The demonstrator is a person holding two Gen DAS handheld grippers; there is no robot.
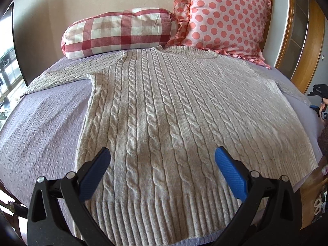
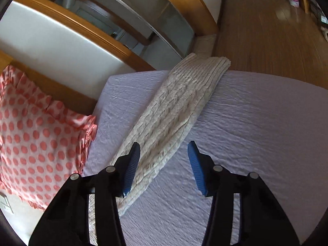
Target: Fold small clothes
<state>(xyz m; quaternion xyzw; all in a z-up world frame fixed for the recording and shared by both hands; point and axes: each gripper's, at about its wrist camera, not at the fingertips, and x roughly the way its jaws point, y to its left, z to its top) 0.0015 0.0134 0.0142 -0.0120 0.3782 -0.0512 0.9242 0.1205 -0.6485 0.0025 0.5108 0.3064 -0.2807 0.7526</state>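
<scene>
A cream cable-knit sweater (image 1: 164,106) lies flat on the lilac bedspread (image 1: 41,119), hem toward me, neck toward the pillows. Its left sleeve (image 1: 61,73) stretches out to the left. My left gripper (image 1: 163,153) is open and empty, hovering over the hem area. In the right wrist view the sweater's right sleeve (image 2: 176,106) runs out across the bed, its cuff hanging over the edge. My right gripper (image 2: 164,149) is open and empty just above that sleeve. The right gripper also shows at the right edge of the left wrist view (image 1: 319,100).
A red checked pillow (image 1: 121,32) and a pink polka-dot pillow (image 1: 223,14) lean at the headboard; the dotted one also shows in the right wrist view (image 2: 37,139). A wooden bed frame (image 2: 67,94) and wood floor (image 2: 266,37) border the bed.
</scene>
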